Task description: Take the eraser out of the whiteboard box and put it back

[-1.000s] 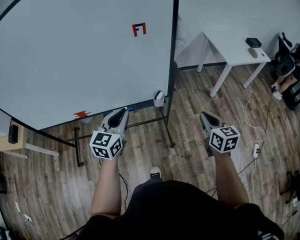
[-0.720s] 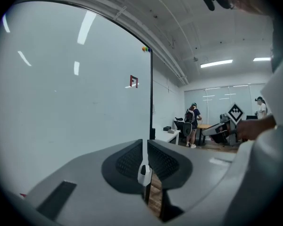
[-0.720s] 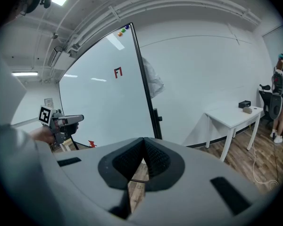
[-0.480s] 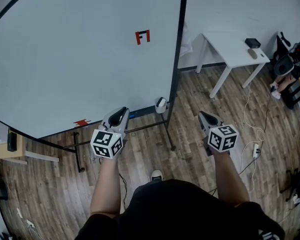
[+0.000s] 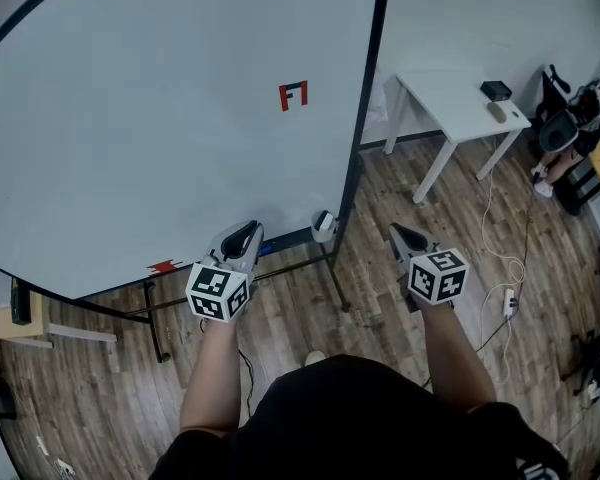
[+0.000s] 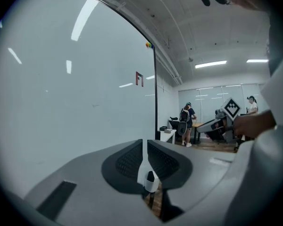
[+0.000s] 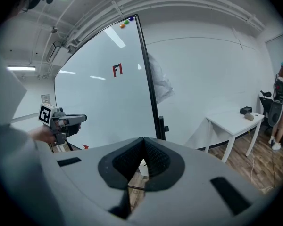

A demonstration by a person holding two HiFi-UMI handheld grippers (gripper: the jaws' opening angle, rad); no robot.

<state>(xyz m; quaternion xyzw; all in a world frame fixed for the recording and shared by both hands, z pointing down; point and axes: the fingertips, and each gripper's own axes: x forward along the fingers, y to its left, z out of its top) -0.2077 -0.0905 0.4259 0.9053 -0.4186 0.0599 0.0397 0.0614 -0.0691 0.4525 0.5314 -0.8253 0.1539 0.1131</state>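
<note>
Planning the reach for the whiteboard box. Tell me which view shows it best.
Head view: the whiteboard box sits in the open, low on the right post of the whiteboard. The left gripper view catches it only in the gap below the jaws. In the right gripper view the jaws largely hide it.

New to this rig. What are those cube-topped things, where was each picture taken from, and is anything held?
A person stands facing a whiteboard, a hand-held two-jaw gripper in each hand; the patterned cubes belong to the grippers. The head view looks down from the person's head; each gripper view looks along its own jaws. The left gripper and the right gripper are both shut and hold nothing. A small white box sits at the whiteboard's lower right corner; what is inside is unclear. A white table stands to the right.
</note>
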